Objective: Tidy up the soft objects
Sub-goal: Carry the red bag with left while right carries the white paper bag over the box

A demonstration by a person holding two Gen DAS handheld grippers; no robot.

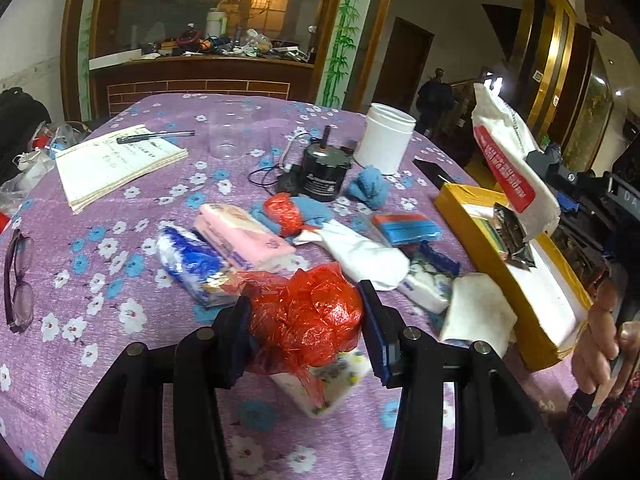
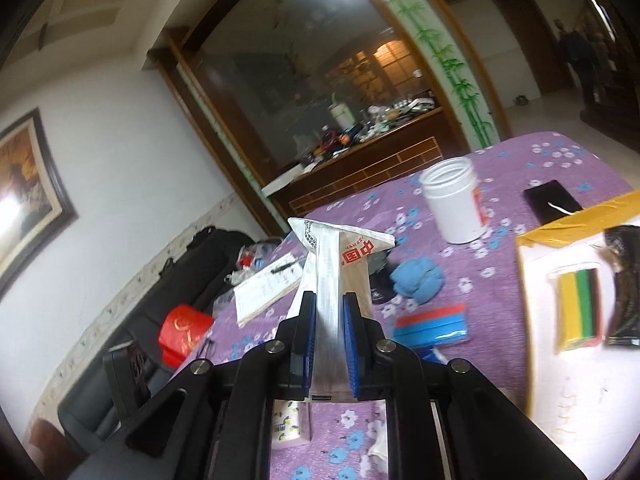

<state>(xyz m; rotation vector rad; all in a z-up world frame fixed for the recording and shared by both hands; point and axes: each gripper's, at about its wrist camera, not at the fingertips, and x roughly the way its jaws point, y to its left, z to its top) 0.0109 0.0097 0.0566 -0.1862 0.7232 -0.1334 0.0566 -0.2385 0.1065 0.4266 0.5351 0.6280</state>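
My left gripper (image 1: 306, 320) is shut on a crumpled red plastic bag (image 1: 308, 320), held just above a floral tissue pack (image 1: 324, 384) on the purple tablecloth. My right gripper (image 2: 329, 320) is shut on a white packet with red print (image 2: 336, 264), lifted above the table; the same white packet shows in the left wrist view (image 1: 508, 156) over the yellow-edged box (image 1: 480, 240). Pink (image 1: 244, 236) and blue (image 1: 196, 264) tissue packs, a white cloth (image 1: 360, 252), a second red bag (image 1: 284, 212) and a blue towel (image 1: 368, 188) lie mid-table.
A white jar (image 1: 386, 138), a black motor with cable (image 1: 324, 172), a clear cup (image 1: 228, 136), a notebook with pen (image 1: 116, 164) and glasses (image 1: 18, 280) stand around. The box holds a striped pack (image 2: 580, 308) and a dark packet (image 2: 626, 288). A phone (image 2: 552, 200) lies beyond it.
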